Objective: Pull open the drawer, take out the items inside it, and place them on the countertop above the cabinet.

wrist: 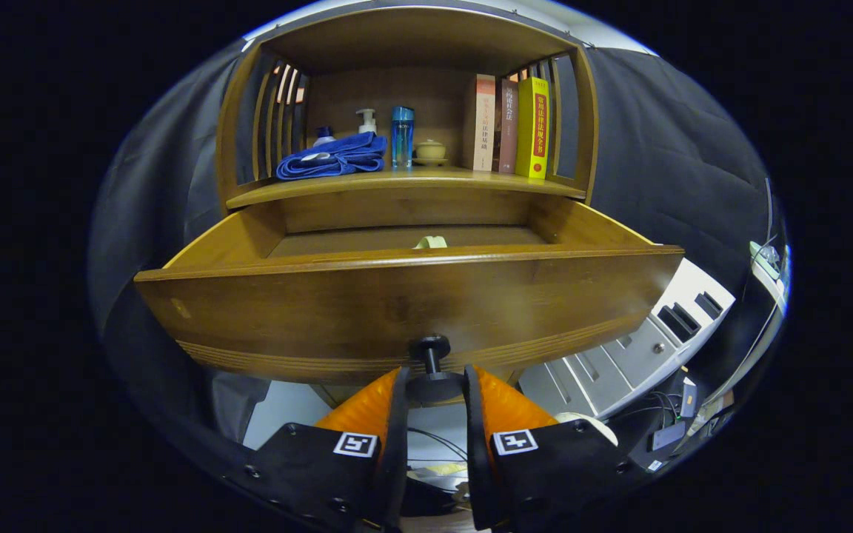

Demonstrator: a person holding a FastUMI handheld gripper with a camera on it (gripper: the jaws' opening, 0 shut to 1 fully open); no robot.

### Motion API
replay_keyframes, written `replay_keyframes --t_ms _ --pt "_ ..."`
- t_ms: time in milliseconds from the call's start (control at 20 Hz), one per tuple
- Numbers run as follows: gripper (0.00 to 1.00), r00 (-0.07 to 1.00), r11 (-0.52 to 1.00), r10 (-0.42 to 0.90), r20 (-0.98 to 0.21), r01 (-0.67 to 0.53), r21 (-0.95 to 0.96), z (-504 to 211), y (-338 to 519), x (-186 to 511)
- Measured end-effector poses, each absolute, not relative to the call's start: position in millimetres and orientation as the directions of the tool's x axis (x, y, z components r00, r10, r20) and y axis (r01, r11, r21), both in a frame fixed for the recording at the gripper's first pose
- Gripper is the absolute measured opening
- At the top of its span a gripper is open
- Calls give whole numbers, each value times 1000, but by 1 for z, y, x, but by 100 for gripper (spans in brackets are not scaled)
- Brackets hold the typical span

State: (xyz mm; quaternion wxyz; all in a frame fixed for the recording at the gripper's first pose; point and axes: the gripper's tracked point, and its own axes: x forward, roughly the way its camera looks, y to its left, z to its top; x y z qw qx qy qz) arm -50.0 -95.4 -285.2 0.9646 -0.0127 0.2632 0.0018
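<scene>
A wooden cabinet's drawer (pixel 397 303) stands pulled well out toward me. Its black knob (pixel 432 366) sits between my two orange fingers (pixel 367 403), and my gripper (pixel 434 385) is shut on the knob. Over the drawer's front edge a small pale item (pixel 431 242) peeks up from inside; the other contents are hidden by the front panel. Above the drawer runs the wooden countertop (pixel 404 181), the floor of an open shelf niche.
On the countertop lie a folded blue towel (pixel 334 159), a pump bottle (pixel 366 122), a blue bottle (pixel 402 135), a small lidded jar (pixel 430 151) and three upright books (pixel 508 126). A white drawer unit (pixel 641 348) stands lower right, with cables on the floor.
</scene>
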Motion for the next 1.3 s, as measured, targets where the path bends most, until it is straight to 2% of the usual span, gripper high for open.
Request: replay_keyframes --t_ms 350,500,800,1000,1150,1300 --pt "43 856 999 -10 -517 -10 -36 -286 -98 -67" --pt "43 854 1000 -26 -520 25 -7 -286 -101 -67" --pt "62 875 996 -87 -476 62 -68 -246 -108 -55" --pt "75 900 996 -64 -432 34 -77 -199 -103 -48" --pt "93 910 998 -51 -411 28 -61 -173 -98 -39" --pt "97 921 1000 -16 -390 10 -17 -155 -89 -23"
